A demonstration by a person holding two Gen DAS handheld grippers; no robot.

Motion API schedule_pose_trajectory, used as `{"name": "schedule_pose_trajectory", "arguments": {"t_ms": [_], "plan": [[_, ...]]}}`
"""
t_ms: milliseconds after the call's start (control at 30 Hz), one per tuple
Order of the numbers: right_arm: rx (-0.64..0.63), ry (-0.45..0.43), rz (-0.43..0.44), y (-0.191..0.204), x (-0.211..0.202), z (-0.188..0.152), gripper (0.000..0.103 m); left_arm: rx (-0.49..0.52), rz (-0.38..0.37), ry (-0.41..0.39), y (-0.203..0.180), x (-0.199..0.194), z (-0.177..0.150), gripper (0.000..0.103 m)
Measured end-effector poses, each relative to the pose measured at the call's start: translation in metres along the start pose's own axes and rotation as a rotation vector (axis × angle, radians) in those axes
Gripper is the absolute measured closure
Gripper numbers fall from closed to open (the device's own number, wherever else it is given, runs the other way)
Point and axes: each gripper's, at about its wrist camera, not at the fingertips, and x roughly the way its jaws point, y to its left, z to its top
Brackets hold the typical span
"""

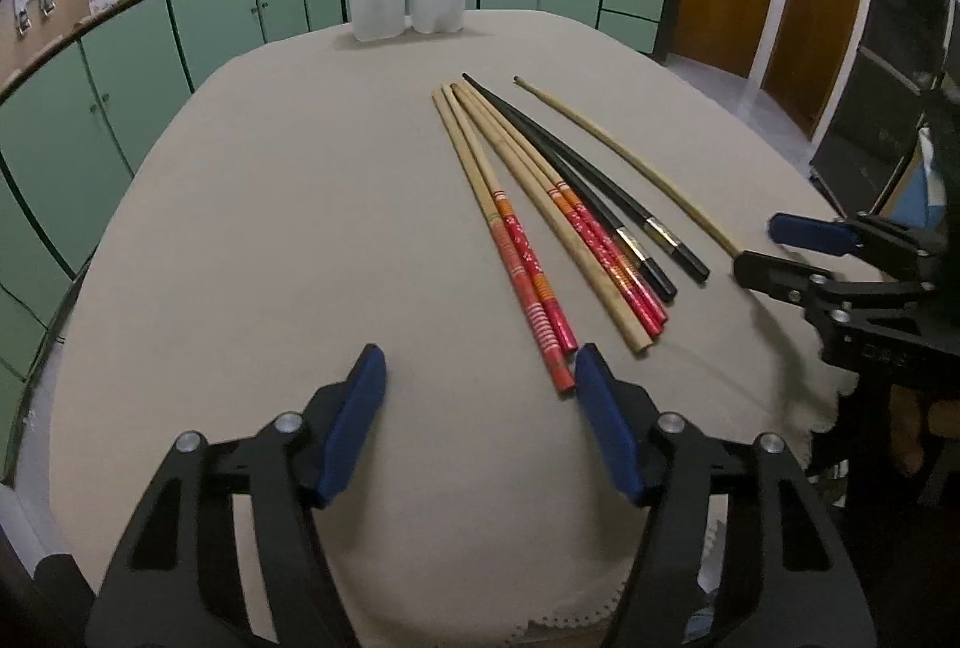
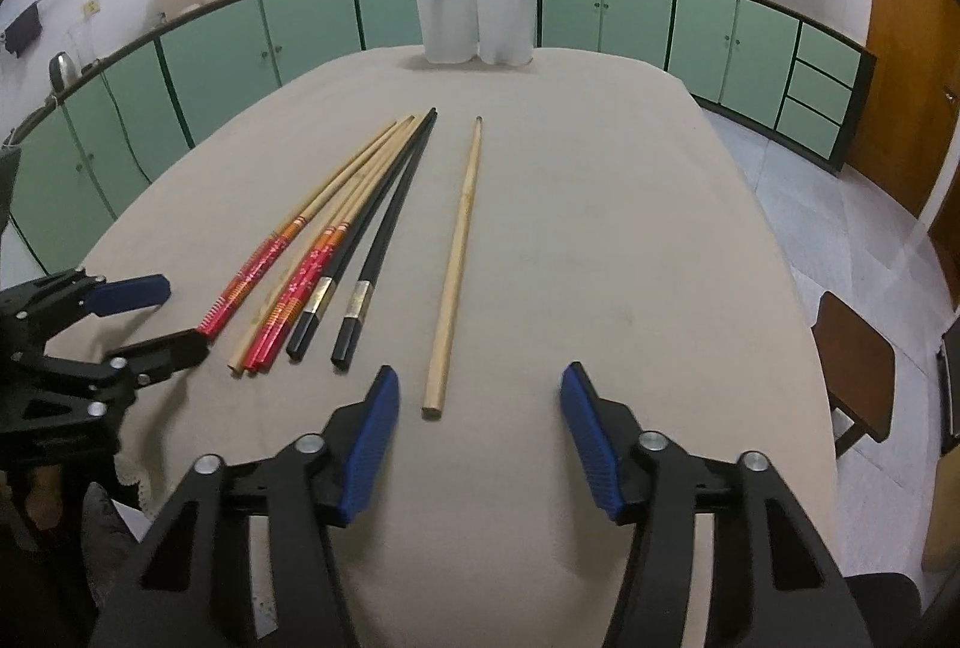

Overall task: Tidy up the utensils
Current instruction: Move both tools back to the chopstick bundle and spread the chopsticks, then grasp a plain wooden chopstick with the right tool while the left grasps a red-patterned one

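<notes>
A lone plain wooden chopstick (image 2: 455, 264) is lying on the beige tablecloth (image 2: 600, 228), just beside the bundled chopsticks (image 2: 336, 252). It is being framed by the right gripper (image 2: 480, 396), jaws apart and empty. Light, stiff and likely slippery, it is best pinched near its thick end. The left gripper (image 1: 480, 378) is also being held apart.

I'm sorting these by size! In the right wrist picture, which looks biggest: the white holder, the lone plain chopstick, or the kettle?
1. Lone plain chopstick, longest and nearest.
2. White holder, farther back.
3. Kettle, farthest, so its true size is unsure.

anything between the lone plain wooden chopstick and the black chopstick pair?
Nothing. Bare beige tablecloth separates the lone plain wooden chopstick from the black chopstick pair, clearest in the right wrist view.
</notes>
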Motion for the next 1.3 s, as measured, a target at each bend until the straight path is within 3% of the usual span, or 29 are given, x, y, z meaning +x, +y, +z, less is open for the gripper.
{"name": "schedule_pose_trajectory", "arguments": {"t_ms": [333, 400, 433, 467, 533, 667, 900, 1133, 1300], "plan": [[0.006, -0.004, -0.007, 0.003, 0.001, 0.001, 0.057, 0.002, 0.034, -0.008, -0.004, 0.003, 0.000, 0.049], [-0.002, -0.006, -0.012, 0.005, 0.001, 0.001, 0.060, -0.001, 0.049, -0.018, -0.003, 0.003, 0.001, 0.060], [-0.005, -0.007, -0.015, 0.006, 0.002, 0.002, 0.066, -0.011, 0.048, -0.022, -0.002, 0.003, 0.002, 0.075], [-0.003, -0.009, -0.014, 0.007, 0.002, 0.002, 0.070, -0.030, 0.041, -0.025, 0.001, 0.003, 0.004, 0.096], [0.006, -0.011, -0.017, 0.007, 0.004, 0.003, 0.083, -0.067, 0.029, -0.032, 0.007, 0.004, 0.005, 0.098], [0.028, -0.019, -0.038, 0.007, 0.008, 0.007, 0.095, -0.077, 0.088, -0.050, 0.007, 0.004, 0.005, 0.098], [0.089, -0.031, -0.069, 0.003, 0.009, 0.007, 0.096, -0.082, 0.152, -0.061, 0.010, 0.001, 0.005, 0.098], [0.062, -0.040, -0.040, 0.006, 0.003, -0.001, 0.093, -0.068, 0.118, -0.070, 0.012, 0.006, 0.005, 0.088], [0.059, -0.036, -0.044, 0.007, 0.004, 0.003, 0.095, -0.098, 0.062, -0.068, 0.020, 0.003, 0.008, 0.098]]}}
